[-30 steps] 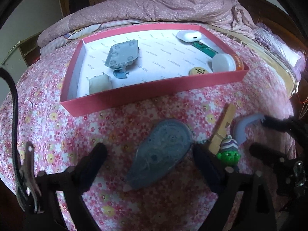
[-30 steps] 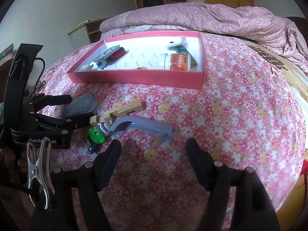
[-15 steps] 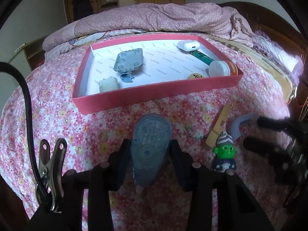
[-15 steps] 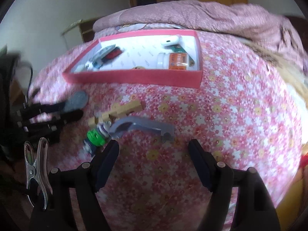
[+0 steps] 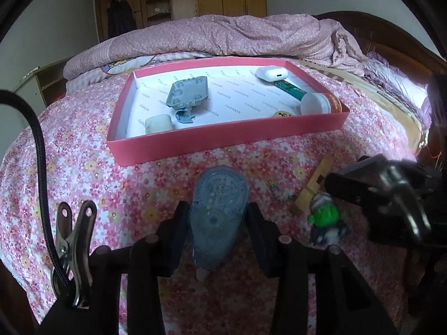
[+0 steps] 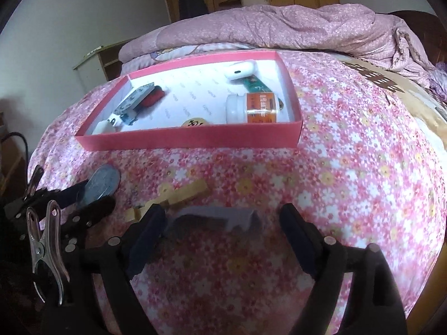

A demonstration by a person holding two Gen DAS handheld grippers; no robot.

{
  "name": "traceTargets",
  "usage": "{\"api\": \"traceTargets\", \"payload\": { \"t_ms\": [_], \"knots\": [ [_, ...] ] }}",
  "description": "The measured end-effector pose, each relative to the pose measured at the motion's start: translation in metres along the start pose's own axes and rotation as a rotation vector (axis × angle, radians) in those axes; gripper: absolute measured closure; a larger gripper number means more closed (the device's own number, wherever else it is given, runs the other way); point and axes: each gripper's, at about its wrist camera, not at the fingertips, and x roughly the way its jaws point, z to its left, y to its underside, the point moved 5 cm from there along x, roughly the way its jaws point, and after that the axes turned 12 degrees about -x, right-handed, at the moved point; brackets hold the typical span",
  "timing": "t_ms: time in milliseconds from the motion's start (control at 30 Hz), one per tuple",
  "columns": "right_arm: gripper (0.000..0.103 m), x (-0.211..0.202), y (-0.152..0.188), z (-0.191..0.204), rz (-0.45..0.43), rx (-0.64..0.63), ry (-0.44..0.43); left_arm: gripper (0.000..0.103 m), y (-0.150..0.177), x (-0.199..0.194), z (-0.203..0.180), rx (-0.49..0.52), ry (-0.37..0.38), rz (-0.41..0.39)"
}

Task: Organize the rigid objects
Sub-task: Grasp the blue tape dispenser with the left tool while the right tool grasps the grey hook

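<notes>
My left gripper (image 5: 218,223) is shut on a blue-grey correction tape dispenser (image 5: 218,212) on the floral bedspread; the dispenser also shows in the right wrist view (image 6: 102,184). My right gripper (image 6: 220,231) is open, its fingers on either side of a grey curved plastic part (image 6: 218,217). A wooden clothespin (image 6: 178,198) lies just beyond it. A green toy figure (image 5: 325,219) lies by the clothespin (image 5: 314,187) in the left wrist view. The pink tray (image 5: 223,136) holds several items.
In the tray (image 6: 195,139) are a white earbud case (image 6: 240,69), a white-and-orange bottle (image 6: 252,109), a grey block (image 5: 188,95), a white eraser (image 5: 157,124) and a yellow token (image 6: 195,122). A rumpled pink quilt (image 5: 251,33) lies behind.
My left gripper closed on the tape dispenser and lifted its view slightly. My right gripper moved forward and down until its fingers straddle the grey part.
</notes>
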Motion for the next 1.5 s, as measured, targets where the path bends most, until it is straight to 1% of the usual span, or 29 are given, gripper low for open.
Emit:
{"api": "traceTargets", "payload": {
  "t_ms": [100,233,367,600,700,767,800,833,867,933,967,1033,1067,1133,1167,1200,1267,1300,1400,1500],
  "knots": [
    [0.017,0.003,-0.001,0.003,0.013,-0.033,0.042,0.059,0.0,0.0,0.0,0.0,0.002,-0.005],
    [0.017,0.004,0.0,0.001,0.029,-0.082,0.067,0.059,0.001,-0.001,0.001,-0.007,0.008,-0.002],
    [0.017,-0.003,0.009,0.001,0.026,-0.123,0.014,0.059,0.001,-0.002,0.0,-0.005,0.005,-0.003],
    [0.017,-0.011,0.019,-0.002,0.041,-0.101,0.023,0.059,0.001,-0.002,-0.001,-0.007,0.003,-0.004],
    [0.017,-0.02,0.023,-0.006,0.046,-0.086,-0.011,0.059,0.001,-0.002,-0.001,-0.01,0.005,-0.001],
    [0.018,-0.023,0.027,-0.009,0.065,-0.086,-0.034,0.059,0.001,-0.002,-0.001,-0.009,0.003,-0.001],
    [0.021,-0.025,0.032,-0.011,0.078,-0.083,-0.047,0.059,0.001,-0.002,-0.002,-0.008,0.001,-0.002],
    [0.027,-0.028,0.035,-0.012,0.075,-0.088,-0.041,0.059,0.001,-0.002,0.0,-0.007,0.0,-0.002],
    [0.03,-0.03,0.038,-0.013,0.072,-0.094,-0.035,0.059,0.002,-0.002,0.0,-0.005,-0.003,-0.004],
    [0.041,-0.033,0.042,-0.013,0.068,-0.11,-0.017,0.059,0.002,-0.002,-0.001,-0.004,-0.008,-0.004],
    [0.044,-0.034,0.043,-0.013,0.067,-0.111,-0.01,0.059,0.002,-0.002,-0.001,-0.002,-0.011,-0.002],
    [0.058,-0.035,0.042,-0.012,0.063,-0.109,-0.023,0.059,0.002,-0.002,-0.002,0.0,-0.015,0.002],
    [0.06,-0.035,0.041,-0.01,0.059,-0.111,-0.037,0.059,0.002,-0.002,-0.002,0.001,-0.016,0.003],
    [0.067,-0.034,0.04,-0.006,0.052,-0.124,-0.056,0.06,0.002,-0.003,-0.002,0.002,-0.015,0.007],
    [0.07,-0.034,0.04,-0.004,0.05,-0.138,-0.057,0.06,0.002,-0.003,-0.002,0.0,-0.013,0.009],
    [0.077,-0.033,0.04,-0.001,0.051,-0.153,-0.056,0.06,0.002,-0.004,-0.001,-0.003,-0.011,0.011],
    [0.084,-0.033,0.041,0.001,0.049,-0.168,-0.051,0.061,0.002,-0.006,0.0,-0.019,0.01,0.022],
    [0.09,-0.033,0.041,0.002,0.048,-0.167,-0.055,0.061,0.001,-0.007,0.0,-0.031,0.026,0.029],
    [0.091,-0.033,0.041,-0.001,0.042,-0.144,-0.07,0.061,-0.003,-0.012,0.0,-0.063,0.078,0.039],
    [0.091,-0.034,0.042,-0.002,0.037,-0.133,-0.078,0.061,-0.009,-0.019,-0.001,-0.072,0.103,0.029]
  ]
}}
